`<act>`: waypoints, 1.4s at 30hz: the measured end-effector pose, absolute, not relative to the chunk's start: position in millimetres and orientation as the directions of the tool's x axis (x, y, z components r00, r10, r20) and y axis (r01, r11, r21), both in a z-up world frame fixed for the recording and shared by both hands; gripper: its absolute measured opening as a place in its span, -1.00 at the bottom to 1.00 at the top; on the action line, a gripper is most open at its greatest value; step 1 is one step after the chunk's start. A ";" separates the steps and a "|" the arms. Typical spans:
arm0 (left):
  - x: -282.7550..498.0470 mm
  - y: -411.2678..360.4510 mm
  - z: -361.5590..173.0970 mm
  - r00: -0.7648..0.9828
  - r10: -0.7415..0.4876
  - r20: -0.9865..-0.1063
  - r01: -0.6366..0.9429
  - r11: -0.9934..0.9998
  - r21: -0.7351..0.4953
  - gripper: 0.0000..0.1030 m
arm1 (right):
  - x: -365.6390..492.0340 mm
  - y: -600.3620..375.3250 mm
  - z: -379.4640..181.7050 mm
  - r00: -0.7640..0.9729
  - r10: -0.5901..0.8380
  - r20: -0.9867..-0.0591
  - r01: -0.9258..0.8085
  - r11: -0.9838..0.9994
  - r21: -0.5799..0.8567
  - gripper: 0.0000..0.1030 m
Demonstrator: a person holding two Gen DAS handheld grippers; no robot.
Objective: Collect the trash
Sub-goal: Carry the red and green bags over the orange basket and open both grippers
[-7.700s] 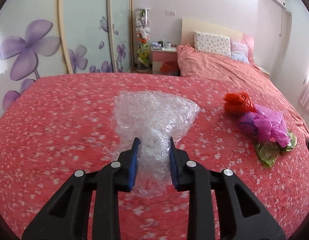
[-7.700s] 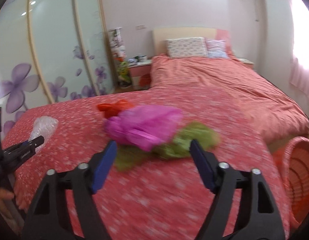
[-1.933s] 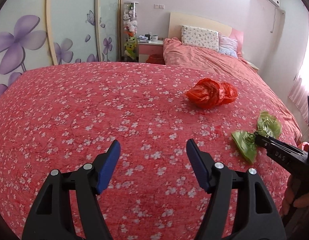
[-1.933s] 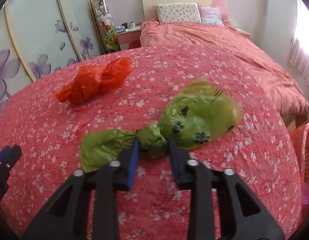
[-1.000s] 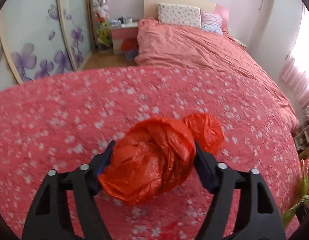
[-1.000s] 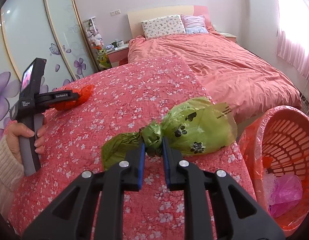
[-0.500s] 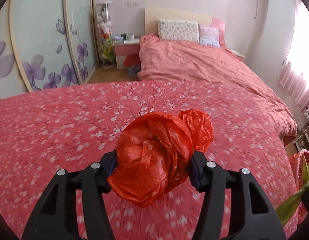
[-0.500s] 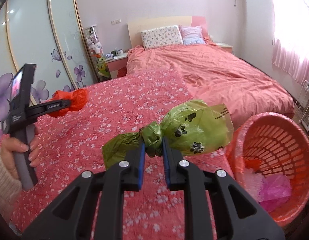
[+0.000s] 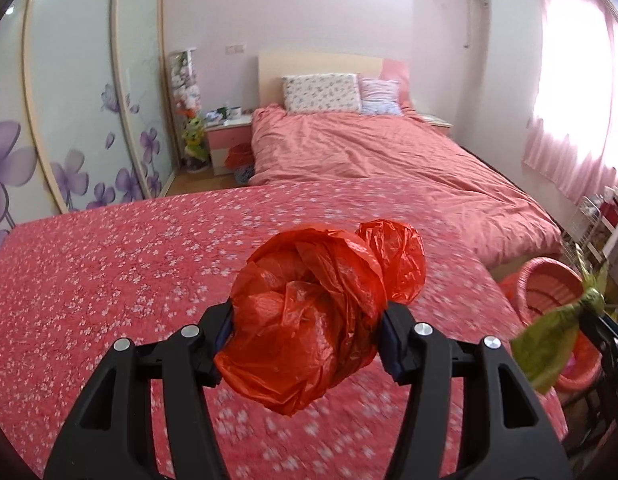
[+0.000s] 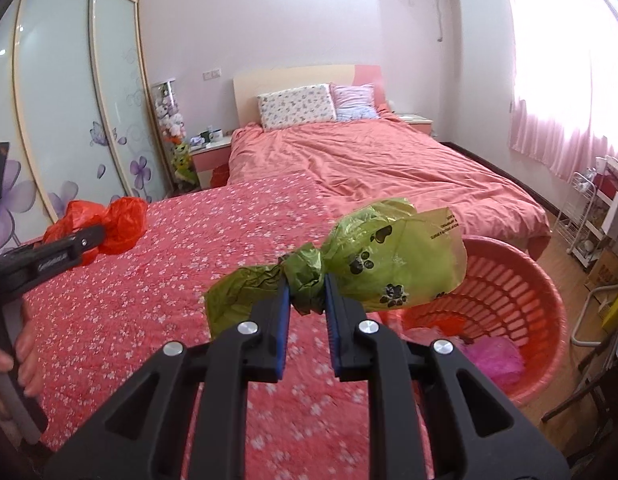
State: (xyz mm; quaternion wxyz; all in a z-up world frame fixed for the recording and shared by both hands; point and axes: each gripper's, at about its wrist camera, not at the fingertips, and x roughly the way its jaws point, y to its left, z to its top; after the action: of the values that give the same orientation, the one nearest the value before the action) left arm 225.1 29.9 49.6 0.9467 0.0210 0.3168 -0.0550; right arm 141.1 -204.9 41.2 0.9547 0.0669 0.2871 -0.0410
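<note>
My left gripper (image 9: 307,320) is shut on a crumpled red plastic bag (image 9: 321,308) and holds it above the red flowered bedspread (image 9: 109,280). The bag also shows in the right wrist view (image 10: 105,226), at the left. My right gripper (image 10: 305,292) is shut on the knot of a green plastic bag with black paw prints (image 10: 389,264), held in the air at the left rim of a pink laundry basket (image 10: 541,292). The green bag (image 9: 549,340) and the basket (image 9: 549,280) also show at the right edge of the left wrist view.
The basket holds a magenta bag (image 10: 493,356) and other trash. A second bed with a pink quilt (image 10: 369,164) and pillows stands behind. A nightstand (image 10: 209,152) and sliding wardrobe doors (image 10: 69,120) are at the left. A white rack (image 10: 589,216) stands by the curtained window.
My left gripper closed on the red bag and lifted it off the bedspread. My right gripper carried the green bag right, up to the basket.
</note>
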 end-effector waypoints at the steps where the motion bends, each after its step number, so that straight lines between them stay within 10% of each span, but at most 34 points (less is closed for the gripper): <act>1: 220.6 25.7 50.6 0.795 -0.099 -0.598 0.129 0.992 0.008 0.12 | 137.2 -207.4 42.3 0.833 -0.046 -0.551 0.122 0.987 0.103 -0.66; 42: 164.0 -126.2 26.3 0.696 -0.388 -0.604 0.442 0.895 -0.065 0.13 | 76.4 -340.5 19.4 0.816 -0.243 -0.524 0.357 0.925 0.127 -0.66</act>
State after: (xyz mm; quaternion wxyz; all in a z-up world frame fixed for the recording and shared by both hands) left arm 164.0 -126.2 26.3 0.9200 0.0428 0.3176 -0.2256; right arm 76.4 -340.5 19.4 0.9466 0.1102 0.2582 -0.1586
